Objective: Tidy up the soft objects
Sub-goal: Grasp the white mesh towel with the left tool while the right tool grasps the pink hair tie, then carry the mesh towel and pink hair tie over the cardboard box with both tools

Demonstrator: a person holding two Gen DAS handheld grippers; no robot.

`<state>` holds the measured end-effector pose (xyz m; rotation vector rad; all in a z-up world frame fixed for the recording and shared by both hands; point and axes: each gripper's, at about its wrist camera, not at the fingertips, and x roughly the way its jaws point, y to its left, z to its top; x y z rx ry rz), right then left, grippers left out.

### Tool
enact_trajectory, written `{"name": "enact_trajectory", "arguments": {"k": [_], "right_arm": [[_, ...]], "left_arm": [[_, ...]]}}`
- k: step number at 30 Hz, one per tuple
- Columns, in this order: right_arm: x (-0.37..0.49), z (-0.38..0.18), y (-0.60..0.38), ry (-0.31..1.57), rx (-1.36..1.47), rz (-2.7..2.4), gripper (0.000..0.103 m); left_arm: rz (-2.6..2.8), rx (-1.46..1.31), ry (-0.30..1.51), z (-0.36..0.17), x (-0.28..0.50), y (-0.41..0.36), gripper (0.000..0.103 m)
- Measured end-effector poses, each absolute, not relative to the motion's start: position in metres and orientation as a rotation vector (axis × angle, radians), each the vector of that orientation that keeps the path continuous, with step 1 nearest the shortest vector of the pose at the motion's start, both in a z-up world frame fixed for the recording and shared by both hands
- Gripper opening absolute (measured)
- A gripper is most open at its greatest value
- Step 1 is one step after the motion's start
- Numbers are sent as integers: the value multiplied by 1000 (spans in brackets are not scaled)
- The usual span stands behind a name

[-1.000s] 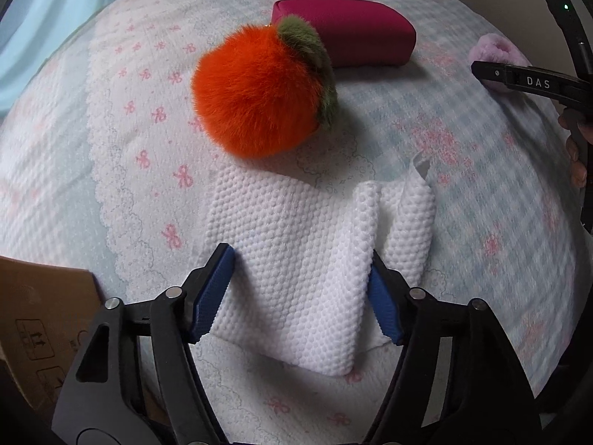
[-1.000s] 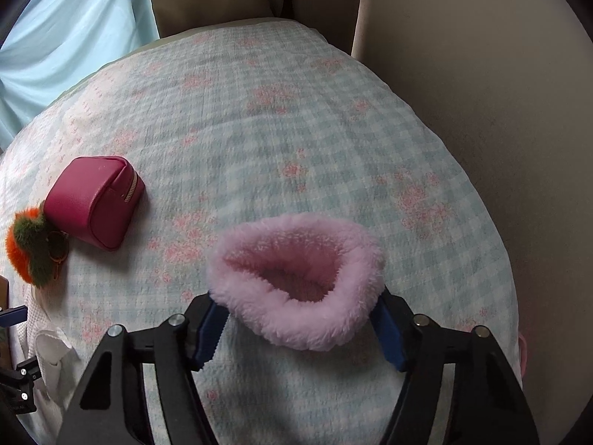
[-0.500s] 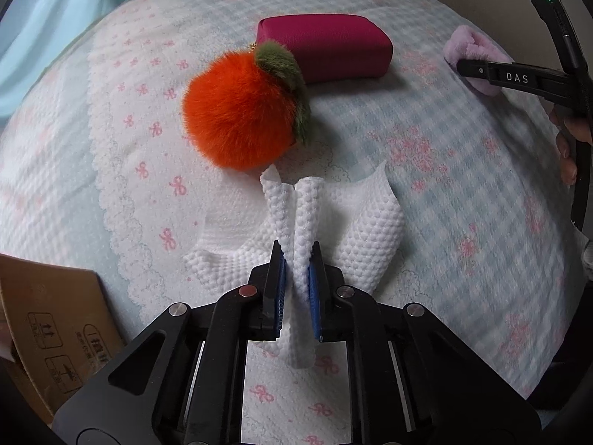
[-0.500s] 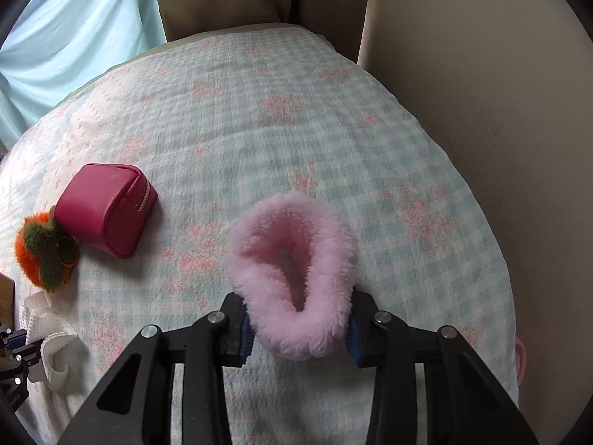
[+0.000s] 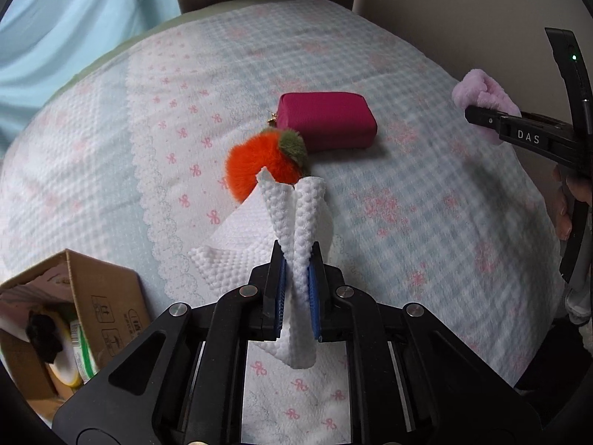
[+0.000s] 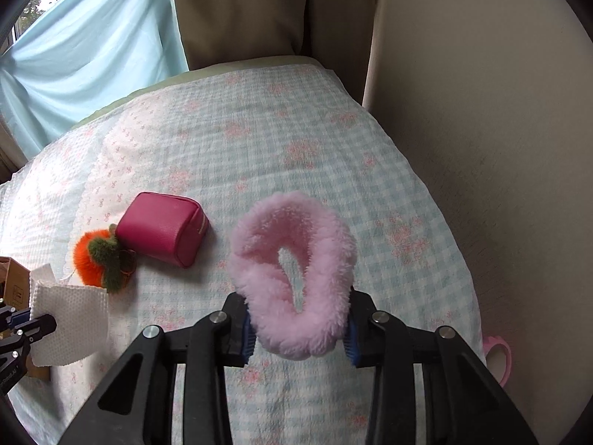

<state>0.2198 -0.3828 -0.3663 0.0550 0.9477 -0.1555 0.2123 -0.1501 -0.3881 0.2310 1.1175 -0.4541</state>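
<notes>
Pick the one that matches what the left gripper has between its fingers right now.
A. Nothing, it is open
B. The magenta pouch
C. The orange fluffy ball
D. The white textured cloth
D: the left gripper is shut on the white cloth, pinching its bunched folds, while the orange fluffy ball and magenta pouch lie on the bedspread beyond it.

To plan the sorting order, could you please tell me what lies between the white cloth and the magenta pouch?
The orange pompom sits between white cloth and magenta pouch, seen in both wrist views.
</notes>
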Motion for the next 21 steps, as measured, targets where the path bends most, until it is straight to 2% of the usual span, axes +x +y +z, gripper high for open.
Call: {"name": "enact_trajectory", "arguments": {"k": [12,21], "right_arm": [[171,-241,-331,879,30,-109,34],[142,-163,-259,828,1,-63,34]], "left_arm": [[-324,1,1029,-261,187,-108,9],[-296,-94,935,-174,168,-41,9]]}}
